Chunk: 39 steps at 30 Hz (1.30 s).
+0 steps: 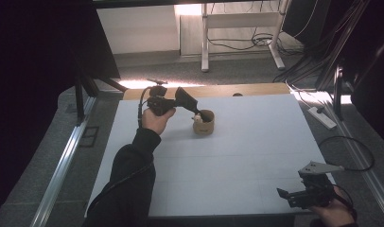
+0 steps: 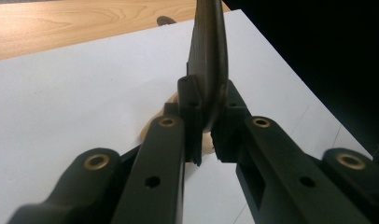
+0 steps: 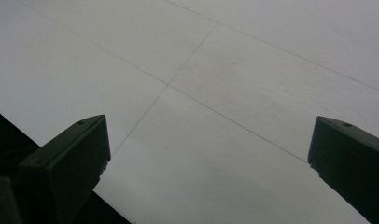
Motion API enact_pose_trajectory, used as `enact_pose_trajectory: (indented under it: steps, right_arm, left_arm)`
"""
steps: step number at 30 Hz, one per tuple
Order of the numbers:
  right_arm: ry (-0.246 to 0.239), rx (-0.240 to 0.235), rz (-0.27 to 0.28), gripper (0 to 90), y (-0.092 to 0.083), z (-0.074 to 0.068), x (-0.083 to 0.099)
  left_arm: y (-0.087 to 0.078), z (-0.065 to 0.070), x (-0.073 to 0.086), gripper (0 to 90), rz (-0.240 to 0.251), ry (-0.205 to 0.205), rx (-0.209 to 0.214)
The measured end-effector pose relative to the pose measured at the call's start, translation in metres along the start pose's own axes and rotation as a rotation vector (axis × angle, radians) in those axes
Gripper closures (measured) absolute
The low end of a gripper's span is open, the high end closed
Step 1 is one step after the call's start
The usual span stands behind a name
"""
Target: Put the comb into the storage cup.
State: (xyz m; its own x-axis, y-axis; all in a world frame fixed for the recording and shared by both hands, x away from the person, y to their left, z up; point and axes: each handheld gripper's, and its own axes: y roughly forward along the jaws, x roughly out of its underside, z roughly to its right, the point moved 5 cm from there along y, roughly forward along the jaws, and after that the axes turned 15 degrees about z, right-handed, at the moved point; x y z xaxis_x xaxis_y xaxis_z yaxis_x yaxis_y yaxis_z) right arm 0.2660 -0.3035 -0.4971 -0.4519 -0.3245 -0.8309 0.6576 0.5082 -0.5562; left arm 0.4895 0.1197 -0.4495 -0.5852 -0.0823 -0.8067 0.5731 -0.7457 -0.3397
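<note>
Left gripper: the left gripper is out over the far half of the white table top, its jaws pinched tight on a thin, dark, flat-bladed utensil. In the left gripper view the blade rises straight up from between the two pads, held firmly.

Utensil: dark and smooth, rounded along the edge, something like a spatula or a scoop. The view is too close and dim for me to say which.

Cup: a small, round, tan wooden cup stands upright on the white table top, towards the far edge and left of centre. From the high view the gripper tip sits right at the cup's rim, and a pale scrap shows at the rim beside it.

Where the work stands: the utensil is gripped and brought to the cup, so the pick-up looks done. The placing looks under way, not finished, since the jaws have not let go and the blade leans on the gripper, not on the cup.

What is left: by my reading, settle the utensil down inside the cup, open the jaws, and draw the hand back without tipping the cup.

Right gripper: the right gripper waits low at the near right corner of the table, well apart from the cup. Its jaws are spread wide with nothing between them, just bare white surface with faint pencil lines.

Risk: the cup is light-looking and unsteadied; a sideways nudge on release could topple it.
</note>
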Motion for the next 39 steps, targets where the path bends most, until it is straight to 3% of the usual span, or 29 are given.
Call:
enact_pose_trajectory:
  steps: [16,23,30,39]
  right_arm:
    - [-0.002,-0.001,-0.006,0.0,0.001,0.0,0.0]
    - [-0.004,0.004,-0.005,0.0,0.0,0.0,0.0]
    - [-0.001,0.009,-0.004,0.0,0.0,0.0,0.0]
    - [0.0,0.011,-0.006,0.0,0.0,0.0,0.0]
  left_arm:
    - [-0.003,-0.012,0.01,82.2,0.047,-0.078,0.03]
    - [-0.001,-0.011,0.013,80.6,0.047,-0.064,0.031]
    - [-0.002,-0.015,0.018,70.5,0.062,-0.054,0.031]
    - [-0.008,-0.014,0.016,59.8,0.082,0.002,0.009]
